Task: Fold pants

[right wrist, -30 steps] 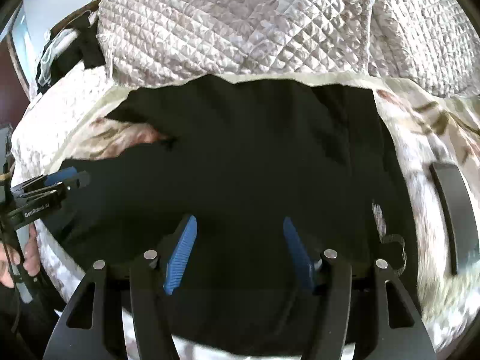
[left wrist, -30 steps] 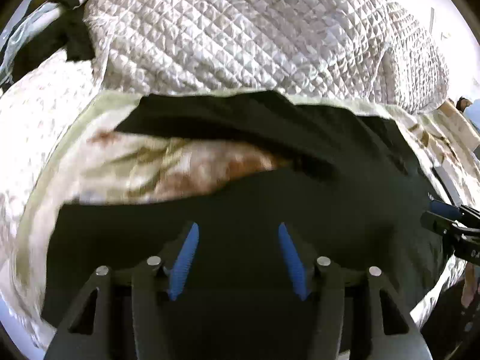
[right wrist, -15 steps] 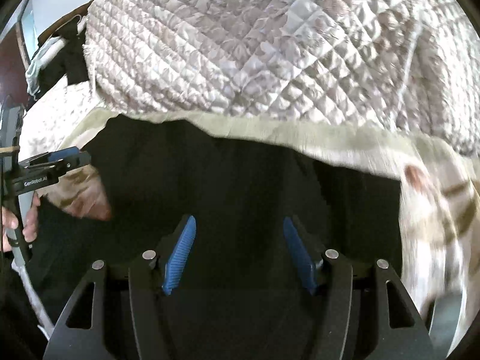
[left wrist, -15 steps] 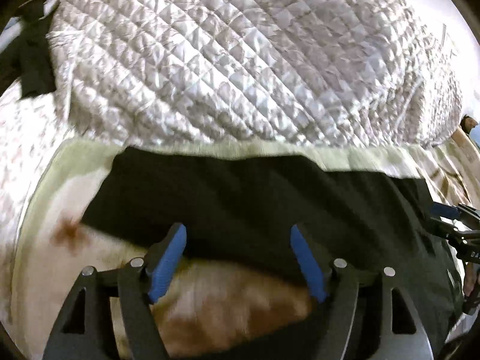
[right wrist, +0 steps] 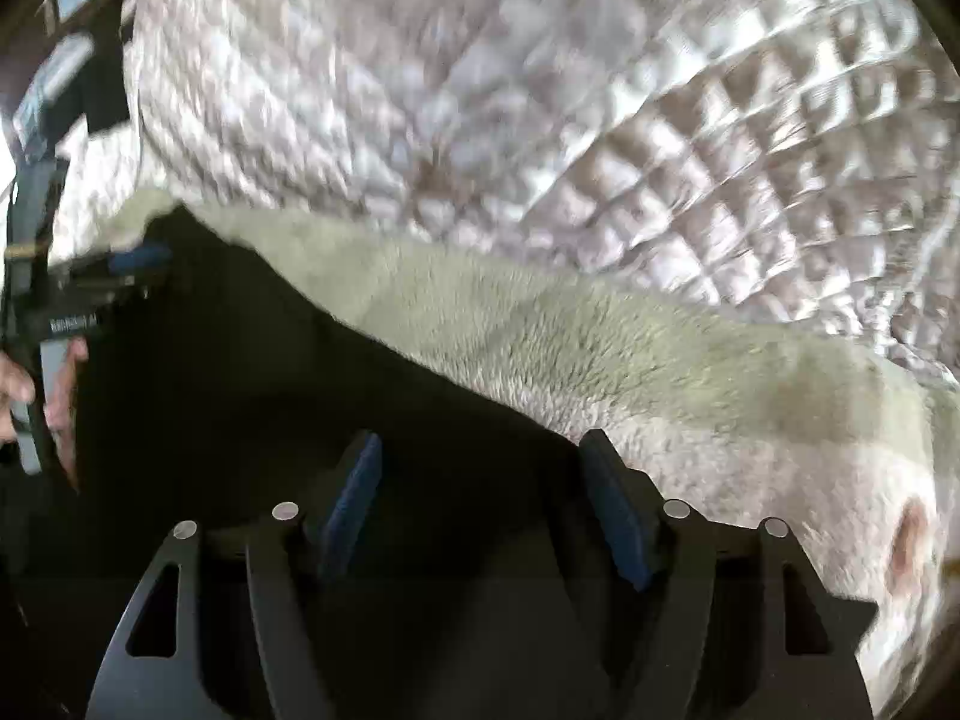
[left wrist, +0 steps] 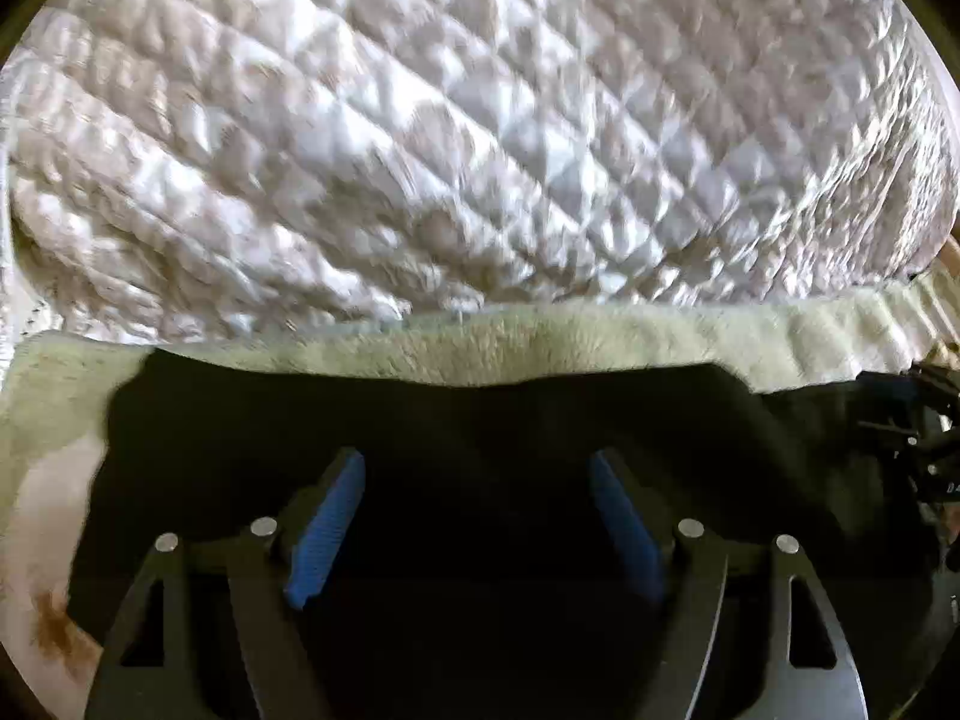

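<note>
Left wrist view: left gripper [left wrist: 477,474] just opened wider, nothing clamped, above black pants [left wrist: 480,420].
Right gripper [right wrist: 480,462]: likewise spread, empty, over pants' far edge.
Quilt [left wrist: 480,138]: beyond pants.

You moved both grippers forward over black pants [left wrist: 480,432] toward quilted cover [left wrist: 480,138]. Left gripper [left wrist: 477,480] jaws just opened wider, no cloth pinched. Right gripper [right wrist: 480,480] same, rolled too. Patterned gap between pant legs gone; far pants edge by fleece border [left wrist: 600,342].

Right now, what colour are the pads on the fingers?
Blue, on black fingers; clearest in the left wrist view.
</note>
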